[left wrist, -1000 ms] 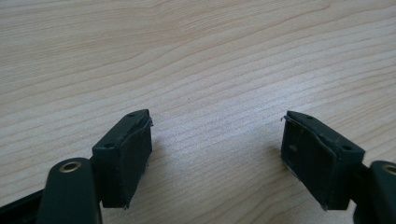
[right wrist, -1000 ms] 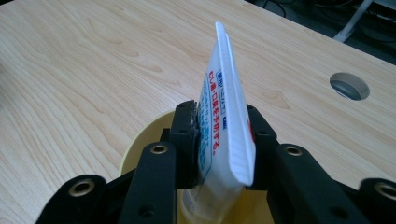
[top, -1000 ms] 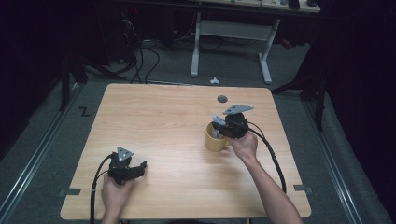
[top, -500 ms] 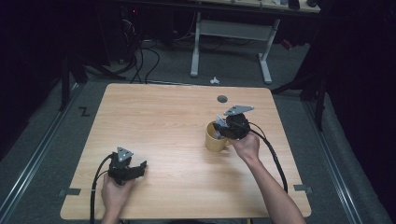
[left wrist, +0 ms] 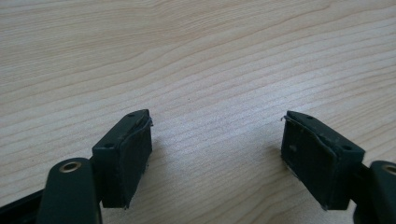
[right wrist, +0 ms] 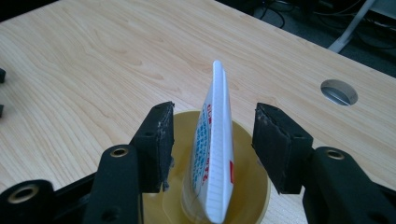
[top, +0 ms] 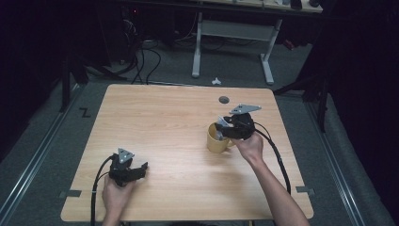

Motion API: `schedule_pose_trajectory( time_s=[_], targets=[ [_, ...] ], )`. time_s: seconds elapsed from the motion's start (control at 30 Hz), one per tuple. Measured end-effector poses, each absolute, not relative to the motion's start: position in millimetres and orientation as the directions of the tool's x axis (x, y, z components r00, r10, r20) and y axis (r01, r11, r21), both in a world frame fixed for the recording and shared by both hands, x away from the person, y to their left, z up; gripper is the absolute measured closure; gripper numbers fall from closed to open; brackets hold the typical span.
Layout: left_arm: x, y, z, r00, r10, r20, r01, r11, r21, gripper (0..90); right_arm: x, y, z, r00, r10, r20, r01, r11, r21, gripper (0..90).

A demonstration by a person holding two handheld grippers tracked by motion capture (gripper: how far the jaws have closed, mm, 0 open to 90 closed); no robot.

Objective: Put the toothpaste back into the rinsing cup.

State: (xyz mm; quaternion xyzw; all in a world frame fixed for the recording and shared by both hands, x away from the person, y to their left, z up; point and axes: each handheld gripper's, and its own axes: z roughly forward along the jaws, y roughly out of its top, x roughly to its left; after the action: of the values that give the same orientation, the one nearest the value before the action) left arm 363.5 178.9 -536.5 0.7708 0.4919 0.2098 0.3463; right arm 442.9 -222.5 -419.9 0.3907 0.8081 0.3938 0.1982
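I count one tube (right wrist: 212, 154) standing in one yellow cup (top: 217, 139) on my counter (top: 164, 122), right gripper (right wrist: 212, 140) fingers just spreading off it, left gripper (left wrist: 217, 149) fingers spread, empty.

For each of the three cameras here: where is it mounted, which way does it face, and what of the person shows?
High view: above the person's side, looking forward and down on the table; both forearms, left hand-held gripper and right hand-held gripper show.
Left gripper view: rides the left hand-held gripper, looking down at bare wood; jaws apart.
Right gripper view: rides the right hand-held gripper, facing the tube standing in the yellow cup; jaws just opened, clear of it.
Shared: high and right gripper views both show the cup.
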Motion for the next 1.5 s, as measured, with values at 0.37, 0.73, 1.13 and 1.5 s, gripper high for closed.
schedule_pose_trajectory(
  time_s=[0.37, 0.73, 1.13, 1.5],
  targets=[
    [364, 179, -536, 0.428, 0.903, -0.017, 0.613, -0.277, 0.74, 24.7, 438, -230, -410, -0.606, 0.796, -0.007, 0.464, 0.36, 0.809, 48.8],
    [364, 179, -536, 0.428, 0.904, -0.017, 0.613, -0.276, 0.74, 24.7, 432, -237, -400, -0.602, 0.799, 0.006, 0.455, 0.337, 0.824, 49.5],
    [364, 179, -536, 0.428, 0.904, -0.017, 0.613, -0.276, 0.74, 24.7, 425, -248, -391, -0.587, 0.81, 0.011, 0.45, 0.316, 0.835, 50.0],
    [364, 179, -536, 0.427, 0.904, -0.017, 0.613, -0.276, 0.74, 24.8, 409, -264, -387, -0.567, 0.824, 0.01, 0.411, 0.272, 0.87, 53.8]
  ],
)
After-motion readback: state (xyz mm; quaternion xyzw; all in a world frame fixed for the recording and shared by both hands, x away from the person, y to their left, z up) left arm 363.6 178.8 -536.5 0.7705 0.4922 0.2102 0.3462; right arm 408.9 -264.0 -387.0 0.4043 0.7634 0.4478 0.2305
